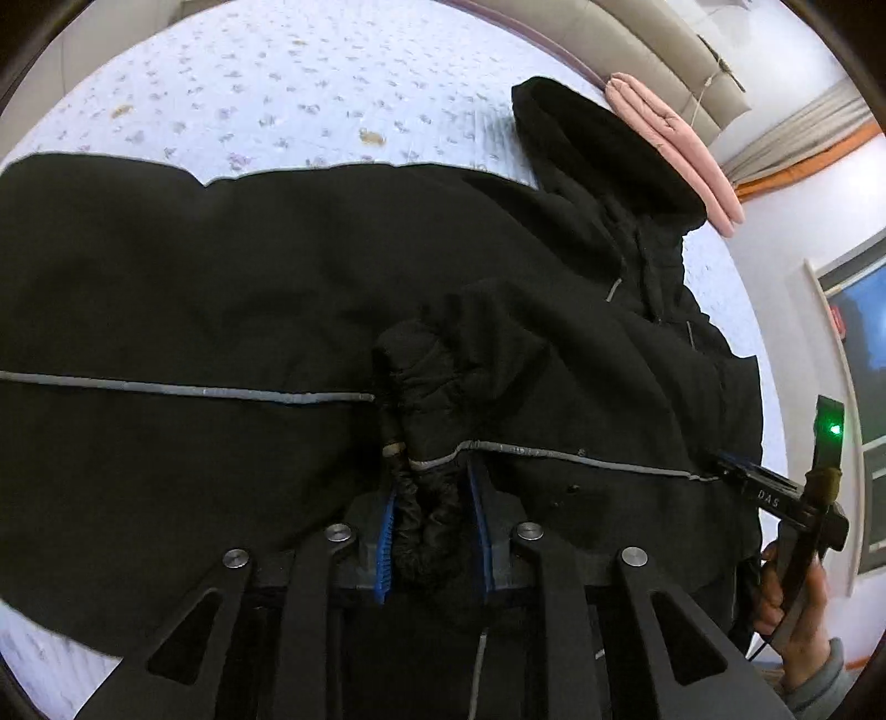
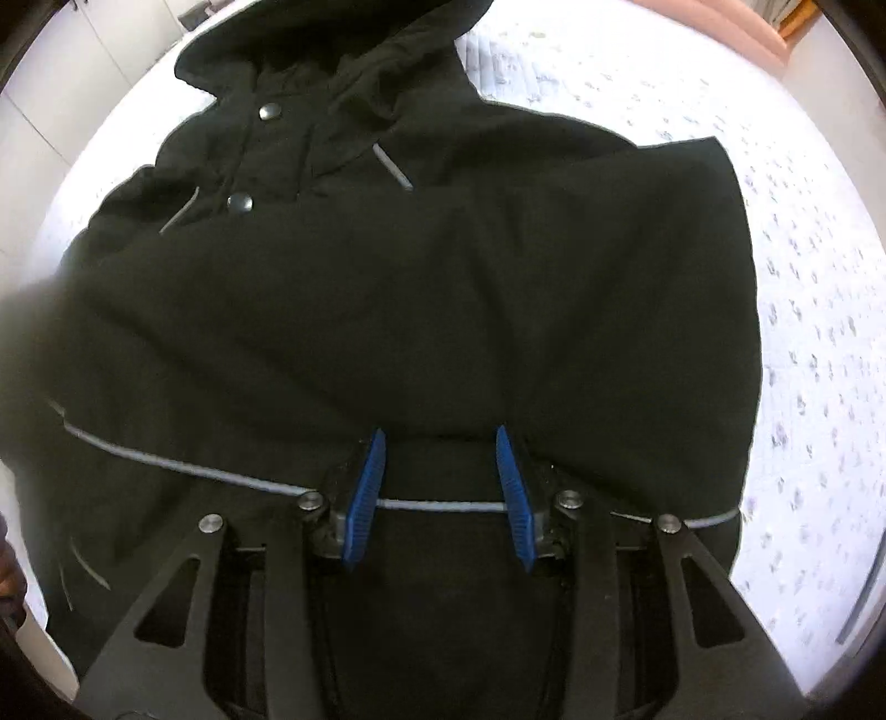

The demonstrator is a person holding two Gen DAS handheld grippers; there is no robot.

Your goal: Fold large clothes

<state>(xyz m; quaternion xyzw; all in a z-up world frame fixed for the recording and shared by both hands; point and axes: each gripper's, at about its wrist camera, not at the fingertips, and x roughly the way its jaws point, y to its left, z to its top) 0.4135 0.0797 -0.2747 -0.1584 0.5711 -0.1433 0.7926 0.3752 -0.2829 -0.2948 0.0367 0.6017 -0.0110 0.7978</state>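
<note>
A large black hooded jacket [image 1: 221, 288] with thin grey piping lies spread on the bed. Its hood [image 1: 598, 149] points to the far right. My left gripper [image 1: 432, 487] is shut on the sleeve cuff [image 1: 426, 509], a bunched elastic end held between the blue pads over the jacket's body. In the right wrist view the jacket [image 2: 443, 288] fills the frame, hood [image 2: 332, 50] at the top. My right gripper [image 2: 440, 443] is open, its blue pads apart, low over the jacket's grey piping line [image 2: 443, 505]. The right gripper also shows in the left wrist view [image 1: 725, 471], at the jacket's right edge.
The bed has a white sheet [image 1: 277, 83] with small purple flowers. A pink folded blanket [image 1: 681, 144] lies by the hood at the headboard. A window [image 1: 864, 332] is on the right wall. The sheet shows right of the jacket [image 2: 819, 277].
</note>
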